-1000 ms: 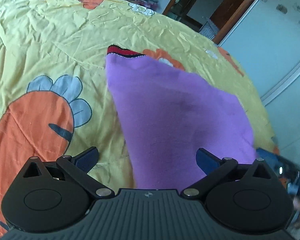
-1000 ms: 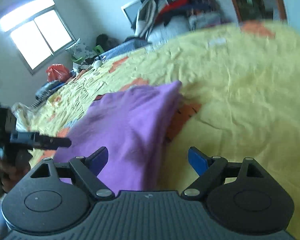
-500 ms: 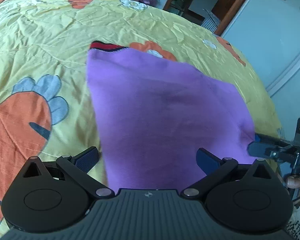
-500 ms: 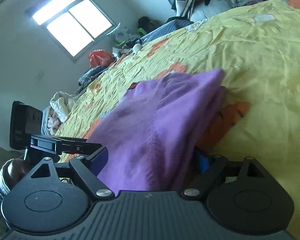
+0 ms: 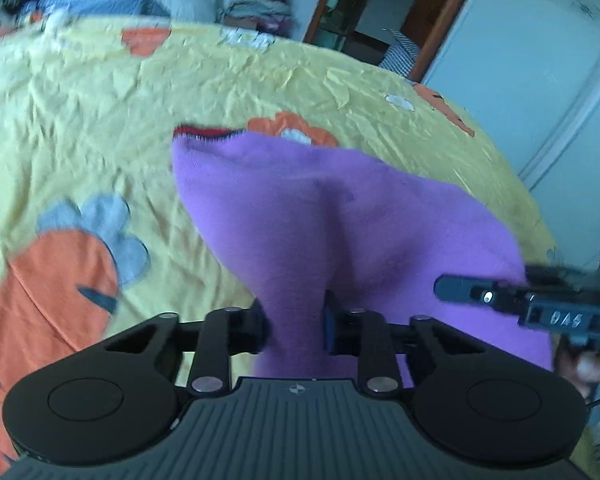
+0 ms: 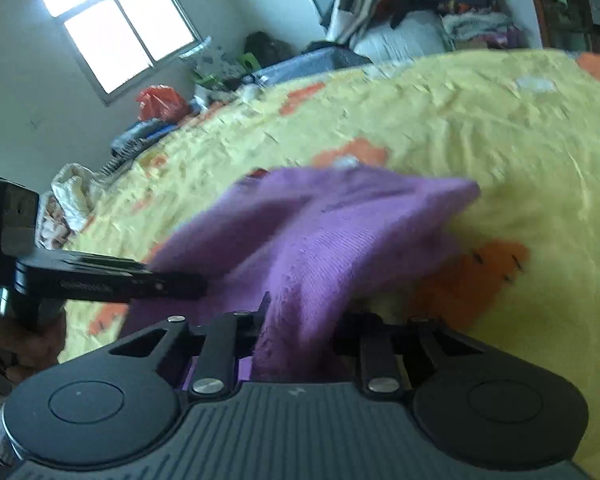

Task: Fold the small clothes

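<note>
A small purple garment [image 5: 340, 216] with a red and black trim at its far corner lies on a yellow bedspread [image 5: 100, 120] printed with orange carrots. My left gripper [image 5: 296, 320] is shut on the garment's near edge, and the cloth bunches up between its fingers. In the right wrist view the same purple garment [image 6: 340, 232] is pinched at its near edge by my right gripper [image 6: 300, 328], also shut. Each gripper shows in the other's view: the right gripper [image 5: 452, 290] to the right, the left gripper [image 6: 196, 286] to the left. The near edge is lifted off the bed.
Piles of clothes [image 6: 440, 8] and bedding lie beyond the bed's far side. A window [image 6: 116, 36] is on the left wall. A door [image 5: 432, 16] and a white wardrobe [image 5: 540, 80] stand to the right. A hand [image 5: 588, 364] holds the right gripper.
Both grippers went from open to shut, each pinching the purple garment's near edge. The cloth now bunches and lifts between them.
</note>
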Motion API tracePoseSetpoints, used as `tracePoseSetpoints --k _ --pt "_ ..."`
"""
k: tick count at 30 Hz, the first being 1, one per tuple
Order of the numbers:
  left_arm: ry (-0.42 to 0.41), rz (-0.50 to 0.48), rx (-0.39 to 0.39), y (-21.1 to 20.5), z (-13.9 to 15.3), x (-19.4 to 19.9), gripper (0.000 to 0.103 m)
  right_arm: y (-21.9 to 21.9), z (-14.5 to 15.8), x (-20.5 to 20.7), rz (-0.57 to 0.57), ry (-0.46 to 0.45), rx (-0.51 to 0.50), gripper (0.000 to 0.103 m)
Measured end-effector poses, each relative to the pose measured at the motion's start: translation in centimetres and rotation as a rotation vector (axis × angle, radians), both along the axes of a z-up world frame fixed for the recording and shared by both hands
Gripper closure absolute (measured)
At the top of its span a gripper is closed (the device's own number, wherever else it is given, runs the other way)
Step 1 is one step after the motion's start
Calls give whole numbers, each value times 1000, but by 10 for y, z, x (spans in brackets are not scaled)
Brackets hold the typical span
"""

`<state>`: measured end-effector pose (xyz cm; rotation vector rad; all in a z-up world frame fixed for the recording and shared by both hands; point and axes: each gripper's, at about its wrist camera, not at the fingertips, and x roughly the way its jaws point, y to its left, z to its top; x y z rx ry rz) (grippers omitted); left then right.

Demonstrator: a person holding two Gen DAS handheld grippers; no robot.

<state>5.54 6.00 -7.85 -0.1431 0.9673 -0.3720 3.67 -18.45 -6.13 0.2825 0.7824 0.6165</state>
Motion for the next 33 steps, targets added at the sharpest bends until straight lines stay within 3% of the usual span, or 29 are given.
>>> tracePoseSetpoints --k 8,12,15,16,17,18,19,22,24,25,26,27,28,30,33 --pt "-47 51 26 56 48 -2 79 50 36 2 48 -51 106 83" --pt "-35 65 29 87 56 -16 78 75 26 -1 78 -25 108 82" --pt "79 107 5 110 28 -21 76 97 -5 -7 77 49 -14 74" --pt "113 135 -6 119 16 -28 72 99 -11 -14 71 53 -47 61" --pt "128 159 -15 126 9 -36 62 97 -16 -22 77 54 -55 38" --pt "143 164 -46 134 2 -49 47 90 -19 -32 91 56 -43 27" --pt "162 168 -82 141 -3 -61 40 82 -21 -42 96 48 -31 20" --pt "196 176 -187 155 -16 -99 31 58 -26 -67 116 32 -10 20" --pt "161 180 -193 155 -17 -115 35 50 -28 -78 123 13 4 20" --pt "162 186 -208 153 -17 -119 38 51 -28 -81 128 9 0 25" --pt "171 194 -248 153 -18 -121 63 54 -27 -84 136 7 -6 53" --pt "196 189 -278 149 -21 -122 84 60 -29 -86 149 18 -14 71" --pt "223 184 -289 144 -26 -121 86 63 -30 -87 143 10 -34 85" --pt "218 176 -276 140 -27 -120 92 69 -26 -88 135 1 -49 89" --pt "244 207 -348 150 -15 -118 92 62 -1 -97 143 -38 17 92"
